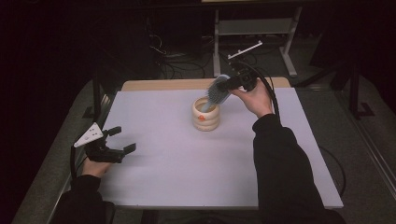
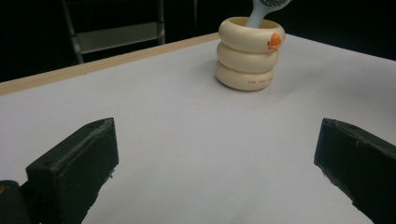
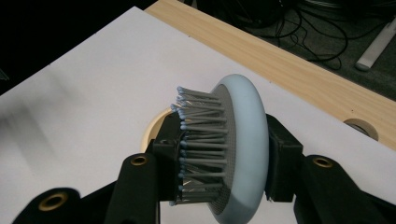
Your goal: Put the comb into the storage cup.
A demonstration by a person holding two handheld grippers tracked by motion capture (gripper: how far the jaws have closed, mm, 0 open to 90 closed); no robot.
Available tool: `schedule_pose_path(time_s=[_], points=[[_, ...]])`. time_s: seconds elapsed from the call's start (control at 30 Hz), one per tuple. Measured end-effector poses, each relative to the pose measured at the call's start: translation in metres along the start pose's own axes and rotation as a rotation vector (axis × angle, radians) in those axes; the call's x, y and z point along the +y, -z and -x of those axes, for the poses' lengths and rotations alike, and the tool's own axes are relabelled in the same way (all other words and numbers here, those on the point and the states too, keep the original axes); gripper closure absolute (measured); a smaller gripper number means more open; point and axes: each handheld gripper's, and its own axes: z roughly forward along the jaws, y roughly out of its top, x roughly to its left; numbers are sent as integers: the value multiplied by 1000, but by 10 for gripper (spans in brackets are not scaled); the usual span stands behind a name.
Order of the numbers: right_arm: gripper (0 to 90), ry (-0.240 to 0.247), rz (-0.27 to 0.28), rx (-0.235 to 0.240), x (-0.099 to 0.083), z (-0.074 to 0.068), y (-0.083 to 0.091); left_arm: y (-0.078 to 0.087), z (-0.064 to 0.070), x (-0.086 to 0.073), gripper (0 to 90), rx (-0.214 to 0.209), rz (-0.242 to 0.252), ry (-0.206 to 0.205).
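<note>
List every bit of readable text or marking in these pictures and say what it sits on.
Small brown print on the bottom ring of the cream holder: too small and blurred to read.
Orange duck-bill shape on the holder's top ring: a decoration, not text.
Brush, grippers, table: no text seen.

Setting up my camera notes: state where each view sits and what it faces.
High view: above the person's side, facing forward-down on the white table; forearms, both grippers.
Left gripper view: behind open black jaws, facing the cream ringed duck cup.
Right gripper view: over the cup, jaws clamping the pale-blue bristled hairbrush.
All views share cup and brush.
</note>
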Motion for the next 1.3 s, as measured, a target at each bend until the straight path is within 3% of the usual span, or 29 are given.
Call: schedule_pose_path(time_s=[0.23, 0.6, 0.73, 0.87, 1.03, 1.3], points=[[555, -9, -19, 4, -6, 2, -10, -1, 1, -1, 0, -13, -5, 4], [519, -43, -3, 15, -7, 4, -13, -1, 3, -1, 0, -19, -7, 0], [460, -55, 3, 16, -8, 7, -15, -1, 3, -1, 0, -19, -6, -1], [382, -80, 37, 52, -9, 10, -14, -2, 4, -1, 0, -24, -8, 2], [216, -64, 20, 10, -10, 10, -15, -2, 3, -1, 0, -22, -7, 7], [118, -59, 62, -18, -12, 11, -11, -3, 2, -1, 0, -26, -10, 9]])
